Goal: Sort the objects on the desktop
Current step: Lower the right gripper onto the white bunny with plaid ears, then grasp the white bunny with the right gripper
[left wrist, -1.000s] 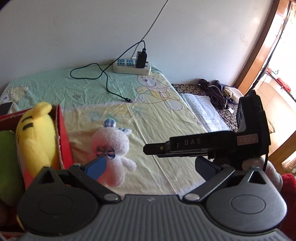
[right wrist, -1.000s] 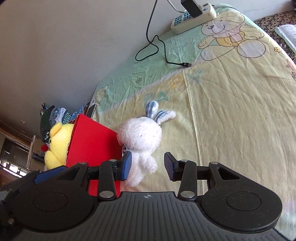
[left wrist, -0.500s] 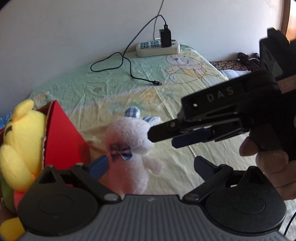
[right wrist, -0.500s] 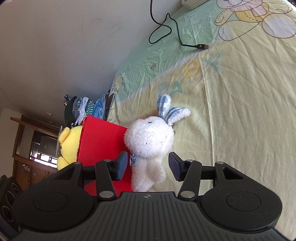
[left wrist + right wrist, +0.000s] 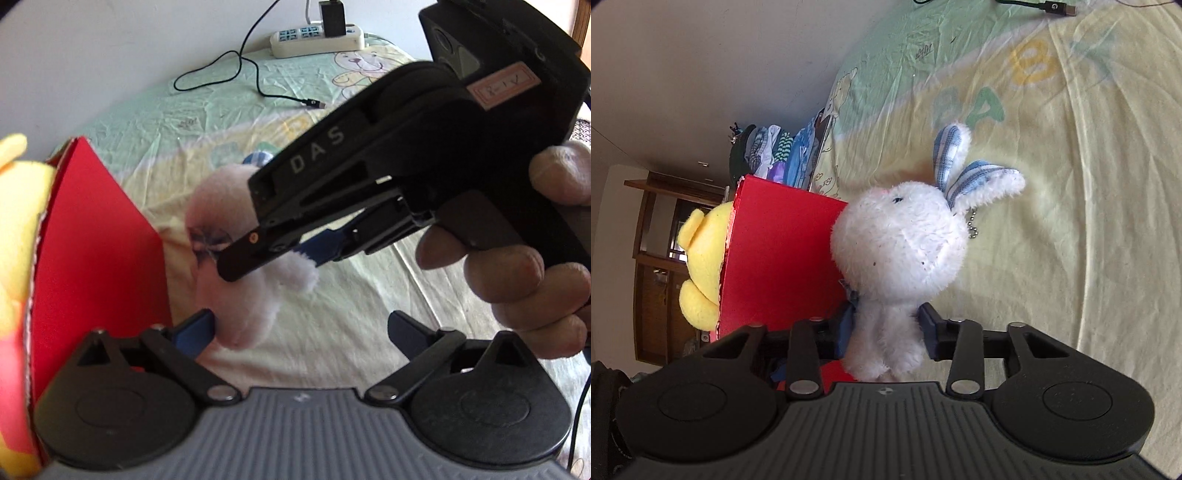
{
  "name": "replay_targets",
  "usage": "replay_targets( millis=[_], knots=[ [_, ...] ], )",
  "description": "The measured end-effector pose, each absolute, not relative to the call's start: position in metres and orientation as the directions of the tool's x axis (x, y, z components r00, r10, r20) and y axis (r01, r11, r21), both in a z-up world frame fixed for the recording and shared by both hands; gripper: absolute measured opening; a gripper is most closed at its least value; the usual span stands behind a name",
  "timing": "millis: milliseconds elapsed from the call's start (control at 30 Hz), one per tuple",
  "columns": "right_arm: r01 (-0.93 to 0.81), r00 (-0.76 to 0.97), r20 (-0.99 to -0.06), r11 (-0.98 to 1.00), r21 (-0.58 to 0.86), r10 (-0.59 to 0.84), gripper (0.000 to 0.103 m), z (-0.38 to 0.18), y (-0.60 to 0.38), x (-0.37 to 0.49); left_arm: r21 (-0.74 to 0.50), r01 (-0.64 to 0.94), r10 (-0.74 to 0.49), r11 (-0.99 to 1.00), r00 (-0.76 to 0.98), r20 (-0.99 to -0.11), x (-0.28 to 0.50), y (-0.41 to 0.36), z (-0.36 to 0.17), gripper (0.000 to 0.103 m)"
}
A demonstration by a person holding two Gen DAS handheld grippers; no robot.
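- Pinching the body of the fluffy white plush rabbit with blue-striped ears (image 5: 899, 240), the right gripper (image 5: 886, 334) has its two blue-padded fingers (image 5: 929, 332) pressed against either side of the toy's torso, just below the head.
- In the right wrist view, the rabbit's head and ears rise straight ahead of that gripper, with a small ball chain hanging by the ear.
- Just left of the held rabbit stands the red cardboard box (image 5: 783, 258), its wall touching or nearly touching the toy; I cannot tell which.
- A yellow plush bear-like toy (image 5: 701, 266) pokes out of the box on its far left side.
- The left gripper (image 5: 301, 334) is spread wide with nothing between its fingers; its left pad sits just beside the rabbit's lower body, and the red box is at its left.
- Ahead of the left gripper, a person's hand (image 5: 532, 266) grips the black handle of the right gripper.
- Beneath both tools lies the pale yellow and green printed sheet (image 5: 1089, 221).
- Farther ahead of the left gripper, a black charging cable (image 5: 251, 70) runs to a white power strip (image 5: 317, 37) by the wall.
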State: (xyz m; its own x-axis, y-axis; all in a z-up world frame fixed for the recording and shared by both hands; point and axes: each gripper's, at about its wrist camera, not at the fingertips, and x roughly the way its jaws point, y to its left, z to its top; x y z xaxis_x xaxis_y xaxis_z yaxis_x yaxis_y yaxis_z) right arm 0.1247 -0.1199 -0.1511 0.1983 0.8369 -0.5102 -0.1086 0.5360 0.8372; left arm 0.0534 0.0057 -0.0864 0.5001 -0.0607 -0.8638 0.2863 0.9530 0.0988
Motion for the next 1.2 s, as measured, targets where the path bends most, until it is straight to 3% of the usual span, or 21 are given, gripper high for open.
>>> replay_targets(
  millis=[100,367,533,700,900,1033,1200],
  knots=[
    [-0.121,0.205,-0.512,0.541,0.832,0.834,0.033,-0.148,-0.123,0.121,0.057,0.298,-0.103,0.953,0.494,-0.863,0.054,0.01,-0.084,0.1],
    [-0.142,0.175,-0.548,0.571,0.808,0.818,0.033,-0.14,-0.161,0.086,-0.31,0.365,-0.447,0.878,0.394,-0.803,0.047,0.029,-0.061,0.1],
    [-0.072,0.177,-0.573,0.591,0.803,0.8,0.027,-0.144,-0.193,0.056,-0.422,0.361,-0.537,0.832,0.327,-0.778,0.048,0.021,-0.068,0.1],
    [0.024,0.306,-0.572,0.594,0.804,0.761,0.03,-0.144,-0.224,0.041,-0.397,0.38,-0.521,0.836,0.319,-0.792,0.059,0.006,-0.08,0.1],
    [0.051,0.438,-0.467,0.497,0.866,0.768,0.054,-0.139,-0.224,0.042,-0.4,0.349,-0.511,0.848,0.336,-0.791,0.083,0.015,-0.082,0.099],
    [0.072,0.454,-0.44,0.46,0.885,0.775,0.057,-0.148,-0.214,0.049,-0.398,0.339,-0.503,0.852,0.325,-0.801,0.092,0.015,-0.088,0.099],
    [0.107,0.452,-0.435,0.437,0.893,0.779,0.064,-0.16,-0.202,0.058,-0.395,0.317,-0.487,0.862,0.306,-0.818,0.094,0.012,-0.102,0.09]
  ],
)
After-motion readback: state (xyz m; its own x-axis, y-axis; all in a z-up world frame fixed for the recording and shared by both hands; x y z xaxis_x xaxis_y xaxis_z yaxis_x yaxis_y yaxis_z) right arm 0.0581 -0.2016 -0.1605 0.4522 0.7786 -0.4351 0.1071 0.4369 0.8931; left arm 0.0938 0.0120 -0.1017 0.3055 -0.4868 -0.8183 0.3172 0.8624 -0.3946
